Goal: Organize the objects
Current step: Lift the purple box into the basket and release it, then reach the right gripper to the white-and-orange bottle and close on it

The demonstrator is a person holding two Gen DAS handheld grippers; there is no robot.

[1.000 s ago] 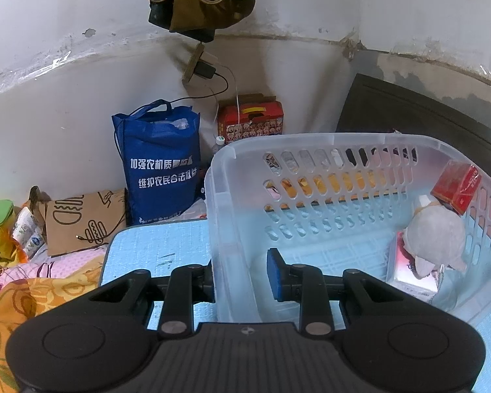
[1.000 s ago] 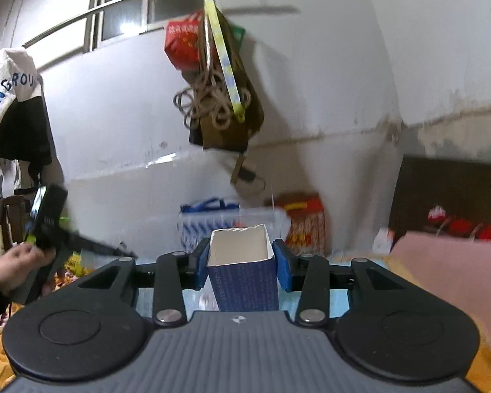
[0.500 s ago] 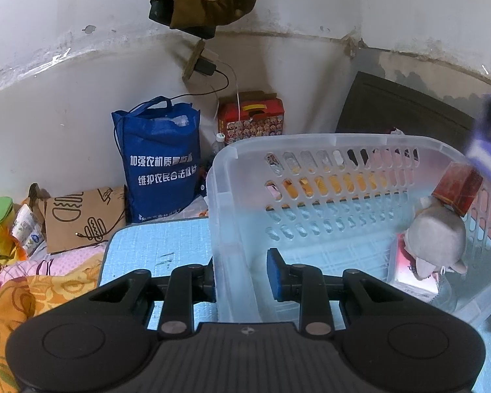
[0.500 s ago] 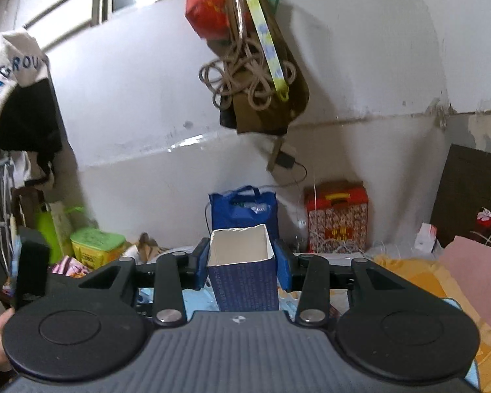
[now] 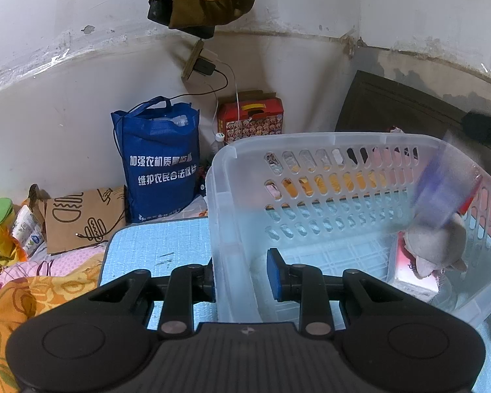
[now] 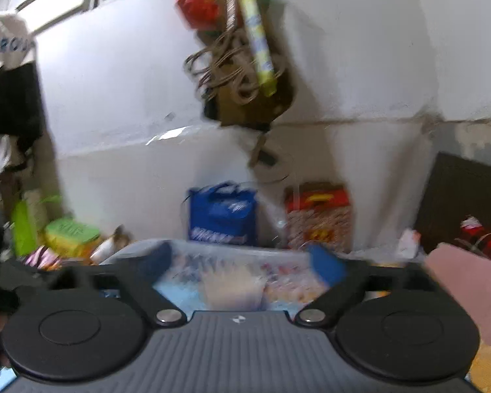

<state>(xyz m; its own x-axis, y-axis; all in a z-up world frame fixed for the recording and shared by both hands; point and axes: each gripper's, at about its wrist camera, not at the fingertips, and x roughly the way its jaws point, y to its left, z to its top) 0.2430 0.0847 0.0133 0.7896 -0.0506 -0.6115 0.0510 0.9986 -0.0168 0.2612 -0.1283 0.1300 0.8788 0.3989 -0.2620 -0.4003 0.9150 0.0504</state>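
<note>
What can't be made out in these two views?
- Falling blue box, left wrist view: smeared by motion, print unreadable.
- Same box, right wrist view: a pale blur under the opening right hand-held gripper.
- Red item in the basket: mostly hidden behind box and stuffed toy.
- Flat packet: covered by the toy.

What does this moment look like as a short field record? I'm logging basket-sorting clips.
basket: clear plastic basket, on a blue mat
left gripper: clamped on the basket's near wall
right gripper: jaws opening, above the basket
blue box: blurred, dropping into the basket, free of the pads
already inside: plush toy, red box partly hidden
</note>
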